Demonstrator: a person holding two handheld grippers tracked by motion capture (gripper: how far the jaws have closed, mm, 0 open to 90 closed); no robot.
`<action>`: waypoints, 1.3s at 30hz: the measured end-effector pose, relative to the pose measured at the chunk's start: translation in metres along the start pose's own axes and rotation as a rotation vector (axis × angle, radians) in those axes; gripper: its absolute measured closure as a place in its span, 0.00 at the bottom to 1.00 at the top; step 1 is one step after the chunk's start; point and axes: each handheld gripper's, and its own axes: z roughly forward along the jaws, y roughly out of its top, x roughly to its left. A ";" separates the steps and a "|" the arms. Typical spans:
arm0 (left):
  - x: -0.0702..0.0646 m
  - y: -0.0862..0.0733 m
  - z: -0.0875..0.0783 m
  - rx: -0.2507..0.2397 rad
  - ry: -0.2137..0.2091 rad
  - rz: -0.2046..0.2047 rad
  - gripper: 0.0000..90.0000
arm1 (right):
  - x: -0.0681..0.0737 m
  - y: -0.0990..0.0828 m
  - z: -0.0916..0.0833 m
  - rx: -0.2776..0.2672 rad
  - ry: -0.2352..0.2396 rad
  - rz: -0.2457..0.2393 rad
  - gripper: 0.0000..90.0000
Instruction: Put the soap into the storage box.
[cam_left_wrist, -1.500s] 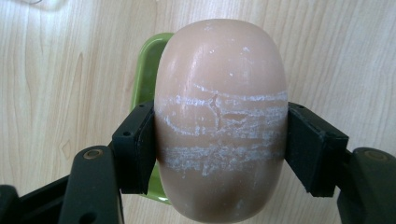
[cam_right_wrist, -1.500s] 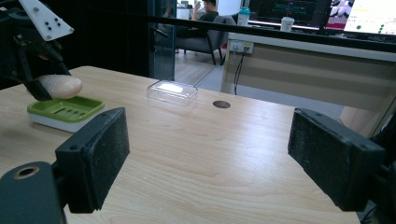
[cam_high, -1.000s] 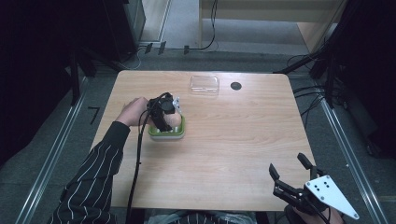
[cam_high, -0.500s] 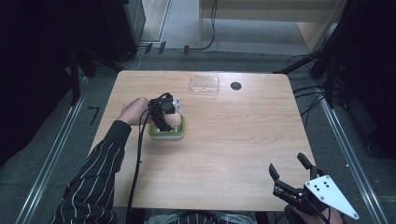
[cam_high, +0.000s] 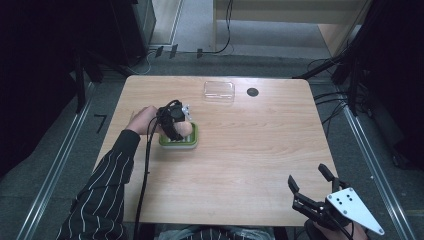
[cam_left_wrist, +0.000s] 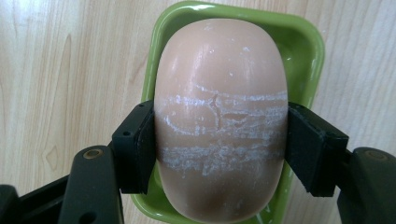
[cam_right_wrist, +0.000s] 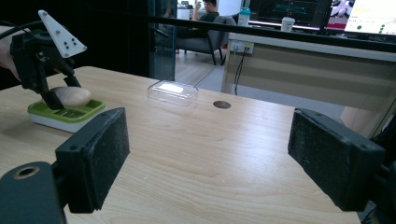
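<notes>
Left tool (cam_left_wrist: 219, 149) clamped on beige soap bar (cam_left_wrist: 220, 116), bar sitting in green dish (cam_high: 179, 138). Clear lid (cam_high: 219, 90) well beyond dish, w/ desk (cam_high: 260, 150) between. Right tool (cam_right_wrist: 205, 158) jaws apart, far from dish, at desk's near edge.

Light is falling mostly on the wooden surface (cam_high: 260, 150) in the high view, while the surroundings at both sides are sinking into near-black. The whole picture is looking soft and slightly grainy. In the left gripper view, even, bright light is showing the beige soap (cam_left_wrist: 220, 116) sharply, with a mild sheen glinting along the green dish (cam_left_wrist: 308, 51) rim. In the right gripper view, the near black pads of the right hand-held gripper (cam_right_wrist: 219, 158) are blurring out of focus; the bright screens (cam_right_wrist: 369, 14) at the top right are glaring, perhaps overexposed, and a highlight is shining on the clear box (cam_right_wrist: 173, 92).
</notes>
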 end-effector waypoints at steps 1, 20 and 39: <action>0.000 -0.001 0.001 -0.002 -0.003 -0.004 0.37 | 0.000 0.000 0.000 0.000 0.000 0.000 0.15; 0.005 -0.006 0.016 -0.018 -0.022 -0.019 0.37 | 0.000 0.000 0.000 0.000 0.000 0.000 0.15; 0.010 -0.014 0.022 -0.077 -0.069 -0.050 0.36 | 0.000 0.000 0.000 -0.001 0.000 0.000 0.15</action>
